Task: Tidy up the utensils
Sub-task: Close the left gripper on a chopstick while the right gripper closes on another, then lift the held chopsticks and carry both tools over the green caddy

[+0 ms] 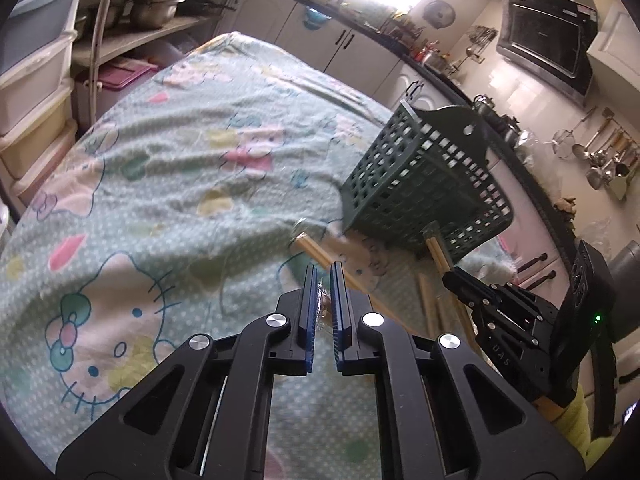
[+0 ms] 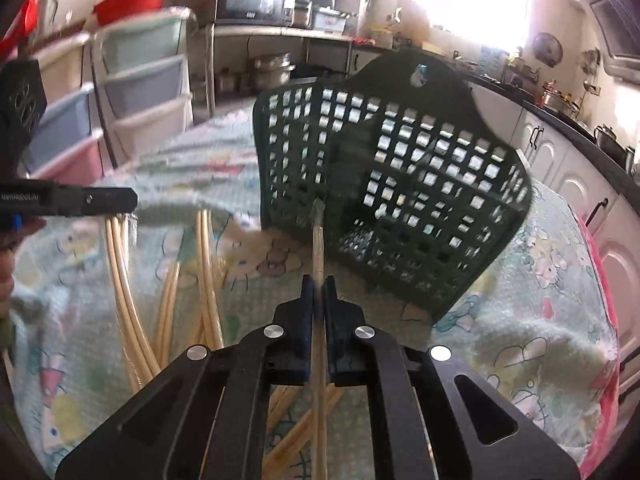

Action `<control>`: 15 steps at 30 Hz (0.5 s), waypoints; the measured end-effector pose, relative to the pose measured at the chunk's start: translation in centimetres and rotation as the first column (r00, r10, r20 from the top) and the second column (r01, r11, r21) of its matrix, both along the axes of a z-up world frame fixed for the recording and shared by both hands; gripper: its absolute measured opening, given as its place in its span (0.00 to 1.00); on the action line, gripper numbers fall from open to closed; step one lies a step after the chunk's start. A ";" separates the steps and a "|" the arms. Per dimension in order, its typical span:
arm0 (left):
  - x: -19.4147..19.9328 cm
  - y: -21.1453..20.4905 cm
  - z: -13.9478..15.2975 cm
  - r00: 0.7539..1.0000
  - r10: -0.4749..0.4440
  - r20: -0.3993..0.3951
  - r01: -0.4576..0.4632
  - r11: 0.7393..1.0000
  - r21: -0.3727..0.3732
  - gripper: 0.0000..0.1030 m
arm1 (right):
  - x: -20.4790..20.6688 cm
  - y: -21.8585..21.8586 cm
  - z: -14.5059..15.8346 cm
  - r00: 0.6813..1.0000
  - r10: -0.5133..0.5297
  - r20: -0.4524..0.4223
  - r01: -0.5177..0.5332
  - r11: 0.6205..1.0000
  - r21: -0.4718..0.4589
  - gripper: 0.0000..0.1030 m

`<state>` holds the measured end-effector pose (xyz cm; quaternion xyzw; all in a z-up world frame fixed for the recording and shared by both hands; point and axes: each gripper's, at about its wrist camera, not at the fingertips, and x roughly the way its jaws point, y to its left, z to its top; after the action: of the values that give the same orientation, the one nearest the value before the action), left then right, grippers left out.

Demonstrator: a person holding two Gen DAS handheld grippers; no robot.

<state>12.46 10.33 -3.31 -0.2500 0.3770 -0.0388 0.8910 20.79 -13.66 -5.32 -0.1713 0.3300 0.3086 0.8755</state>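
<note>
Green lattice basket (image 2: 400, 184) tipped on the patterned cloth (image 1: 160, 200), mouth toward right gripper (image 2: 319, 280), clamped on one chopstick (image 2: 318, 240) whose tip enters it; left gripper (image 1: 324, 276) pinches a clear-wrapped item, identity unclear; loose chopsticks (image 2: 128, 280) lie beside.

Chopstick (image 2: 318, 240) tip blurred at basket (image 2: 400, 184); shaft hidden under fingers (image 2: 307, 300).

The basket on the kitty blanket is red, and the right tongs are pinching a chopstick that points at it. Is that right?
Almost. The basket is dark green, not red; the right wrist view shows it. It does sit on the kitty blanket, and the right tongs are pinching a chopstick pointing at it.
</note>
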 end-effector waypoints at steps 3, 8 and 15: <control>0.0 -0.2 0.9 1.000 -0.008 0.021 0.007 1.000 0.007 0.03 | -0.2 -0.9 1.0 1.000 0.001 0.004 -0.001 0.999 0.054 0.06; -0.2 0.1 1.4 0.999 -0.005 0.034 0.005 1.000 0.008 0.03 | -0.7 -1.5 2.7 0.999 -0.001 0.036 -0.003 0.995 0.100 0.06; -0.6 1.2 2.0 0.999 -0.012 0.047 0.014 0.999 -0.039 0.03 | -1.4 -1.5 4.1 0.998 -0.008 0.064 0.000 0.992 0.126 0.06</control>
<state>11.90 11.54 -1.34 -0.2641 0.3567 -0.0580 0.8942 19.39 -15.16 -1.17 -0.1249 0.2820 0.3215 0.8953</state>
